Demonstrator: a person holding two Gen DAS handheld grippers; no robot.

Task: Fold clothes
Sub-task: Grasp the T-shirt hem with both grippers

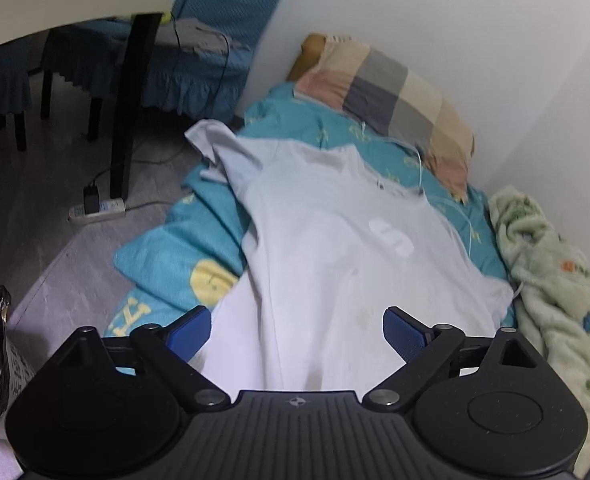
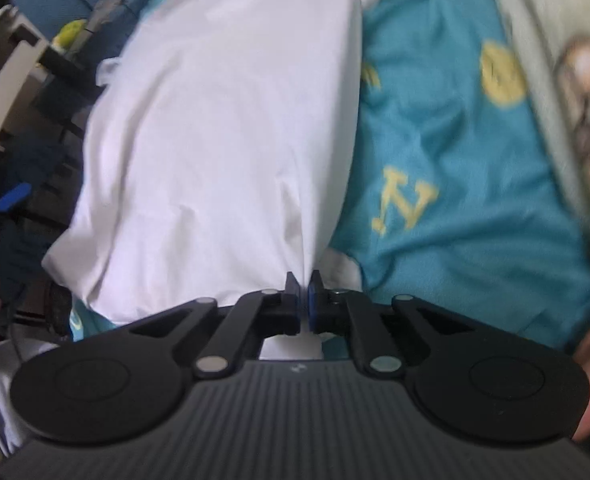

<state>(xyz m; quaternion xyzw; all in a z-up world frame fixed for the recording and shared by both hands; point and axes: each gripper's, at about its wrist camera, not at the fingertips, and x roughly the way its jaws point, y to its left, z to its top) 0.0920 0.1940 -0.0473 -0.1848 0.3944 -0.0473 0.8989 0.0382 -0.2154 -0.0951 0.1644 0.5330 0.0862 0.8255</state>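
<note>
Our right gripper [image 2: 303,294] pinches white T-shirt [image 1: 335,240] hem; our left gripper [image 1: 295,330] hovers above shirt, jaws wide apart, on teal blanket [image 2: 455,160].

T-shirt [image 1: 335,240]: white, with a paler white logo on the chest
Bedsheet [image 1: 167,256]: teal, printed with yellow letters and yellow round faces
Pillow [image 1: 391,92]: checked in grey, beige, peach and dark blue-grey
Blanket [image 1: 551,264]: pale green, fleecy, with blue and orange motifs
Left gripper [image 1: 295,334]: black, blue pads
Right gripper [image 2: 303,300]: black, blue pads
Chair covers [image 1: 199,64]: teal-blue, frilled
Wall [image 1: 455,20]: white
</note>
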